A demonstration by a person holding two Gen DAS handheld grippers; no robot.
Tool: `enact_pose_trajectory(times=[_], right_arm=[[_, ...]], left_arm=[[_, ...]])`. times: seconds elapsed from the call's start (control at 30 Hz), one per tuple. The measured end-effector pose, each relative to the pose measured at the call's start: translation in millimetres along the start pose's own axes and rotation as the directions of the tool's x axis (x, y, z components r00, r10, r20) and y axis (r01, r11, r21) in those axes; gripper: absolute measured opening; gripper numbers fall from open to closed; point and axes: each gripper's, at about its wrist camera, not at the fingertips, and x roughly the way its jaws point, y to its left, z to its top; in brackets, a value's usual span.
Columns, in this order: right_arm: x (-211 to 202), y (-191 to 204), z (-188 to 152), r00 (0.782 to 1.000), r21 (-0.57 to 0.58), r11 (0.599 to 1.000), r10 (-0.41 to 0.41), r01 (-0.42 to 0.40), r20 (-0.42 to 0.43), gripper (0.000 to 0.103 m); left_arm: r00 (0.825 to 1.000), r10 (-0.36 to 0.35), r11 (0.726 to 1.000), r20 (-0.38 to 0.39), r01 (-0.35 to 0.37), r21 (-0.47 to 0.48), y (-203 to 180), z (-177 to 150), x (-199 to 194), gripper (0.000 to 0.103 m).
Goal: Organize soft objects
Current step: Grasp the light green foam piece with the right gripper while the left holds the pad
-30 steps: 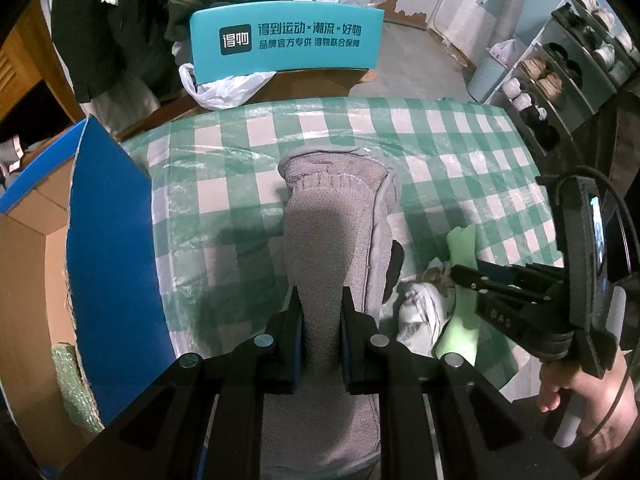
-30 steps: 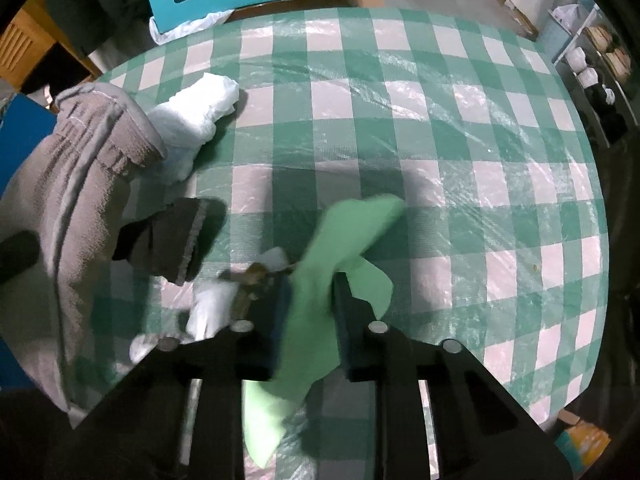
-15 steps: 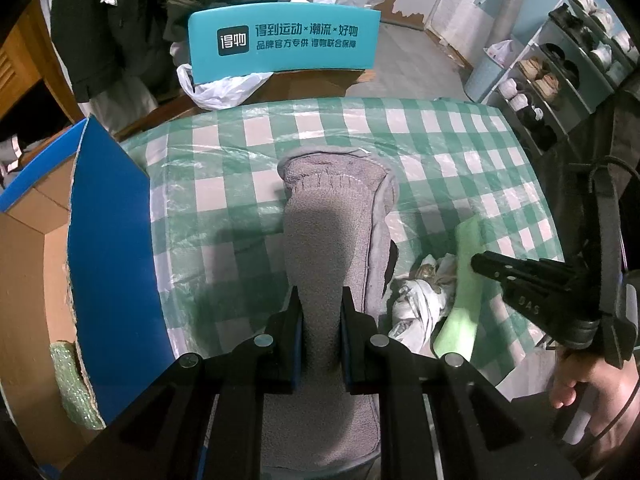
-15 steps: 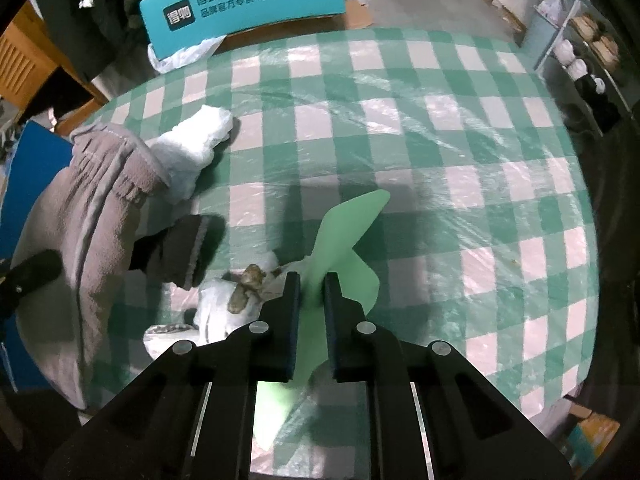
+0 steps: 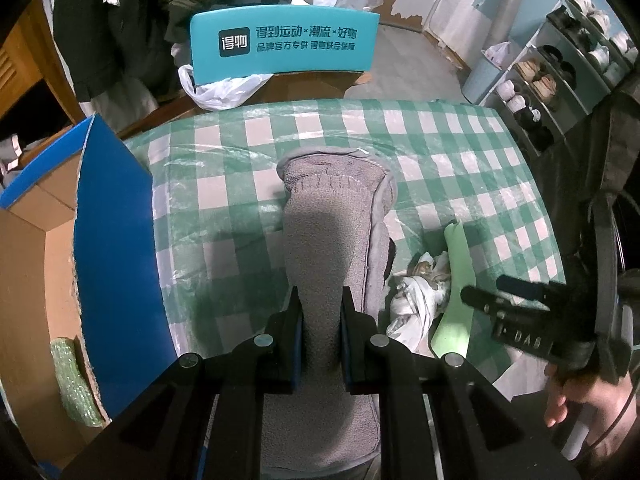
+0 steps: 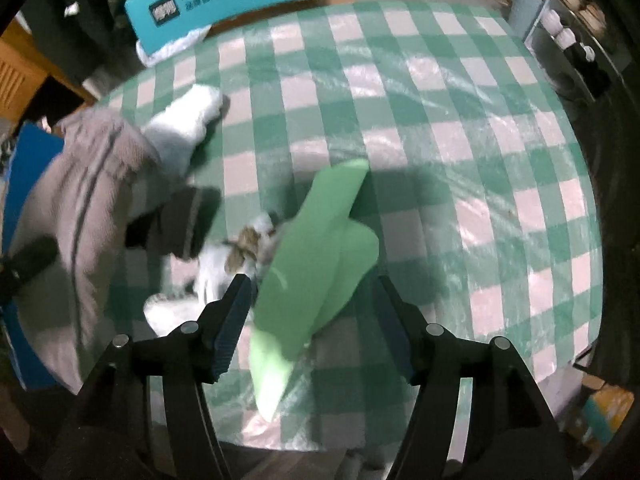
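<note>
My left gripper (image 5: 320,312) is shut on a long grey fleece sock (image 5: 328,240), which stretches away over the green checked table (image 5: 460,152). The right gripper (image 6: 316,304) hovers over a light green sock (image 6: 320,240). Its jaws are opening, and the green sock lies loose on the cloth between them, with neither pad pressing on it. In the left wrist view the right gripper (image 5: 492,292) sits at the right, beside the green sock (image 5: 456,280). A crumpled white patterned sock (image 6: 224,272), a dark sock (image 6: 188,224) and a white sock (image 6: 184,128) lie between the grey and green ones.
A blue-sided cardboard box (image 5: 112,248) stands open against the table's left edge, with green bubble wrap (image 5: 76,384) inside. A teal chair back (image 5: 284,44) rises behind the table. A shoe rack (image 5: 560,80) stands at the far right. A person's hand (image 5: 576,400) holds the right gripper's handle.
The right gripper was shut on the green sock and has now spread its jaws, letting it go onto the table. It also shifted slightly. The left gripper and grey sock stayed put.
</note>
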Motion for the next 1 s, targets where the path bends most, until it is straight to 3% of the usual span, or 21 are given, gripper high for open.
enact_pose_trajectory(times=[0.47,0.53,0.7,0.77,1.0], right_arm=[[20,6,-14,0.997,-0.032,0.999,-0.036,0.034,-0.062,0.065],[24,6,-14,0.996,-0.037,0.998,-0.043,0.041,-0.072,0.059],[32,8,-13,0.994,-0.061,0.997,-0.052,0.046,-0.094,0.019],[31,10,-13,0.995,-0.072,0.996,-0.055,0.049,-0.087,0.012],[15,8,-12,0.998,-0.083,0.996,-0.043,0.039,-0.042,0.006]], left_arm=[[1.000,0.002,1.000,-0.022,-0.002,-0.004,0,-4,11,0.015],[1.000,0.002,1.000,-0.022,-0.002,-0.004,0,-5,11,0.015],[1.000,0.001,1.000,-0.023,-0.001,-0.004,1,-5,10,0.015],[1.000,0.000,1.000,-0.023,0.000,-0.003,1,-5,10,0.015],[1.000,-0.005,1.000,-0.019,0.005,0.000,-1,-6,7,0.015]])
